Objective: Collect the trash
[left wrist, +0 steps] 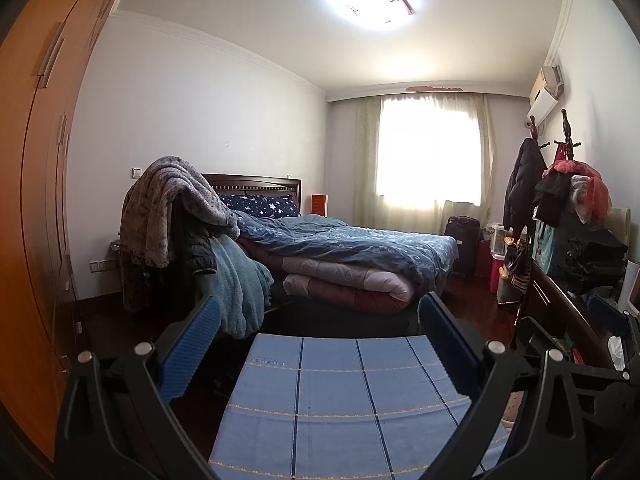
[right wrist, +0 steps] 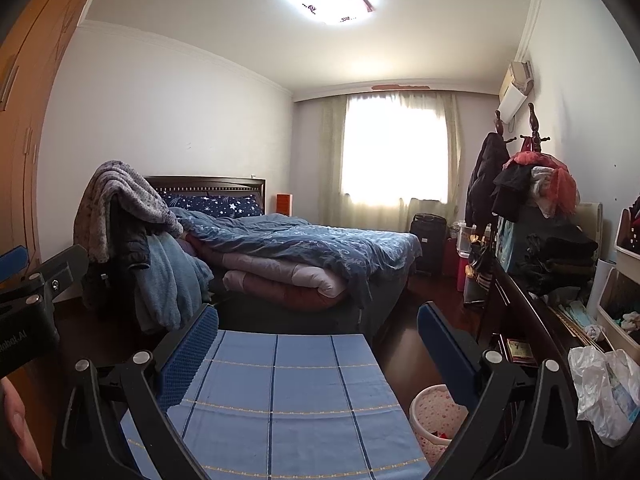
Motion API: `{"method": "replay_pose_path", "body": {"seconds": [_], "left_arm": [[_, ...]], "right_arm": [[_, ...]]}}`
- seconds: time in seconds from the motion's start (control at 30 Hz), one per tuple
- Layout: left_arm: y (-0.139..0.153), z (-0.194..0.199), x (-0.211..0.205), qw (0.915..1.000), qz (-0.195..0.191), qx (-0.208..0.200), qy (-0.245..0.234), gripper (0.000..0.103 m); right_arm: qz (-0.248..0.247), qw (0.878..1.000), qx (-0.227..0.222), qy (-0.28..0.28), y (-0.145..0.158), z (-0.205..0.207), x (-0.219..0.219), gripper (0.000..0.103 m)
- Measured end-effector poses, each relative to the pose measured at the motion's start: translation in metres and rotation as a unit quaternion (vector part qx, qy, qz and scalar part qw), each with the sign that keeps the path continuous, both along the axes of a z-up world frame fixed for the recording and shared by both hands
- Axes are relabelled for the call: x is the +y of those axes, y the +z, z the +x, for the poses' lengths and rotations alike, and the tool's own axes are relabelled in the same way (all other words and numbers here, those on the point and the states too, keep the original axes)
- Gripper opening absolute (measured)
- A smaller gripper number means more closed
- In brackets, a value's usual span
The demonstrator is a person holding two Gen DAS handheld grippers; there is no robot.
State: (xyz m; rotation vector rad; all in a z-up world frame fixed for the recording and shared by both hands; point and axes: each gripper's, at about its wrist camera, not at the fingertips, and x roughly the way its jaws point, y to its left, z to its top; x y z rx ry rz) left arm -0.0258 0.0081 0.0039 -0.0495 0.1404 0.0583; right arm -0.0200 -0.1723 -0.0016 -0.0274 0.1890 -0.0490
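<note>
My left gripper is open and empty, held above a blue checked cloth surface. My right gripper is open and empty above the same cloth. A pink-white wastebasket stands on the floor to the lower right, partly behind my right finger. A crumpled clear plastic bag lies on the dark dresser at the far right. The left gripper's body shows at the left edge of the right wrist view. The right gripper shows at the right edge of the left wrist view.
A bed with blue quilts fills the room's middle. An orange wardrobe lines the left. A dark dresser with clothes and bins runs along the right wall. A coat rack and a suitcase stand near the window.
</note>
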Motion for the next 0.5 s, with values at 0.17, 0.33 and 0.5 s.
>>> {"method": "replay_pose_path", "body": {"seconds": [0.17,0.33,0.5], "left_arm": [[0.0007,-0.0013,-0.0005,1.0000,-0.003,-0.002,0.004,0.099],[-0.0004,0.0005,-0.0024,1.0000,-0.005,0.002,0.005,0.099],[-0.0018,0.0010,-0.0052,0.9999,-0.006,-0.002,0.009,0.099]], "right_arm": [[0.000,1.000,0.000,0.001,-0.0011,0.0006,0.0013,0.099],[0.001,1.000,0.003,0.003,-0.0033,0.0016,0.0019,0.099],[0.002,1.000,0.006,0.004,-0.0055,0.0033,0.0023,0.099]]}}
